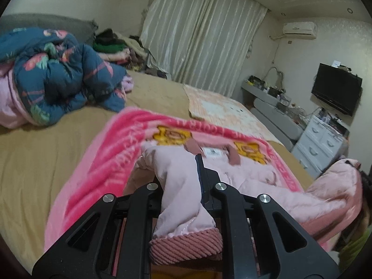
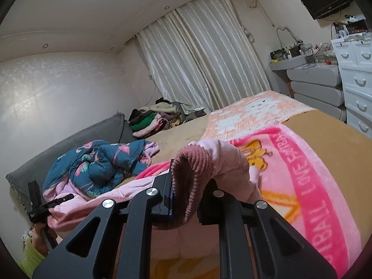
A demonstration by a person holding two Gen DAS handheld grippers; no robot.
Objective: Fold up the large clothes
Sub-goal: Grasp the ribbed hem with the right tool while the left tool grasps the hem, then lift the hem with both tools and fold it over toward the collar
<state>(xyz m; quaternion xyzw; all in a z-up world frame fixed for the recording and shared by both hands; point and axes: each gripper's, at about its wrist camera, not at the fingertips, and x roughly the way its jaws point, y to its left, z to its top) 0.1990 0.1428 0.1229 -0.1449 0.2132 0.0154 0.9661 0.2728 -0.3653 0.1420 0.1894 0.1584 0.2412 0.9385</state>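
Observation:
A pale pink padded jacket point(image 1: 255, 176) lies on a bright pink blanket point(image 1: 109, 160) on the bed. My left gripper point(image 1: 183, 181) is shut on one sleeve point(image 1: 183, 200), whose ribbed dusty-pink cuff point(image 1: 186, 244) hangs toward the camera. My right gripper point(image 2: 188, 186) is shut on the other sleeve's ribbed cuff point(image 2: 193, 169), held above the blanket point(image 2: 309, 186). The left gripper also shows in the right wrist view point(image 2: 44, 207) at the far left, by the jacket's body point(image 2: 97, 200).
A crumpled blue floral quilt point(image 1: 58, 76) lies at the head of the bed point(image 1: 34, 162). A clothes pile point(image 1: 116, 46) sits by the curtain. A peach mat point(image 1: 220, 109) covers the far side. Drawers point(image 1: 318, 144) and a TV point(image 1: 337, 88) stand at right.

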